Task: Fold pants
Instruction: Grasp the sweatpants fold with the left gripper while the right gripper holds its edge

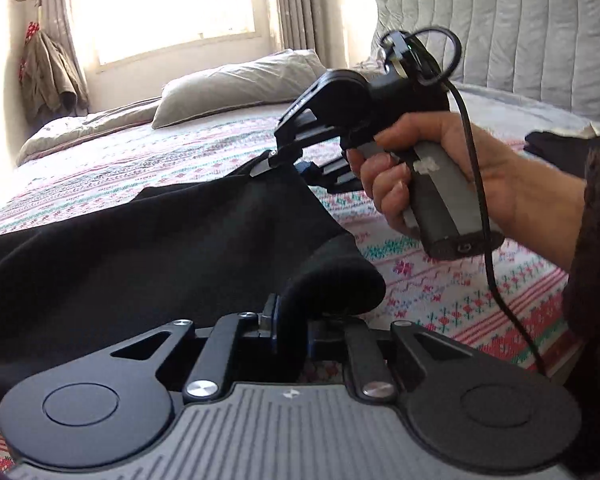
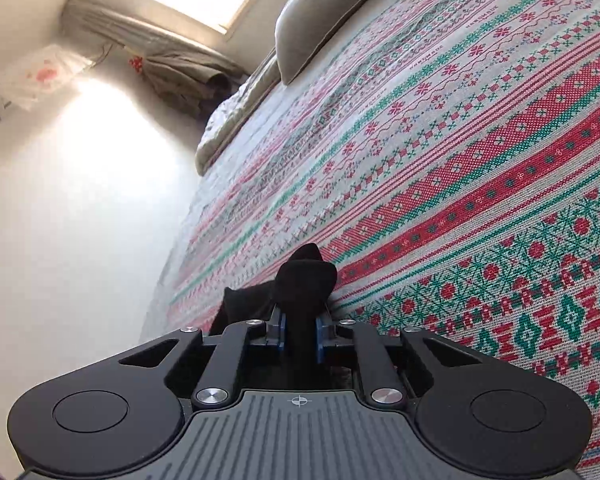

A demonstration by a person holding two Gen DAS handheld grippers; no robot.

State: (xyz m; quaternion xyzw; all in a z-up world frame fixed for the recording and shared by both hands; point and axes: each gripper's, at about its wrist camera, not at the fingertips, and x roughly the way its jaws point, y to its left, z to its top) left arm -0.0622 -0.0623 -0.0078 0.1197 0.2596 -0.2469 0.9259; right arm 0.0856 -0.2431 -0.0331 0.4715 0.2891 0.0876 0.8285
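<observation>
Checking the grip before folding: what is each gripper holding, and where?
Both hold the black pants: left gripper on a bunched edge, right gripper on another fold.

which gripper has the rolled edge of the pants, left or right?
The left gripper: a thick rolled edge of the black pants bulges between its fingers. The right gripper pinches only a thin, flat corner further up the cloth.

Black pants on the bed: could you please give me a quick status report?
Left gripper shut on black pants. Right gripper shut on another bunch of them. Pants partly lifted off patterned bedspread. Nothing in the way.
</observation>
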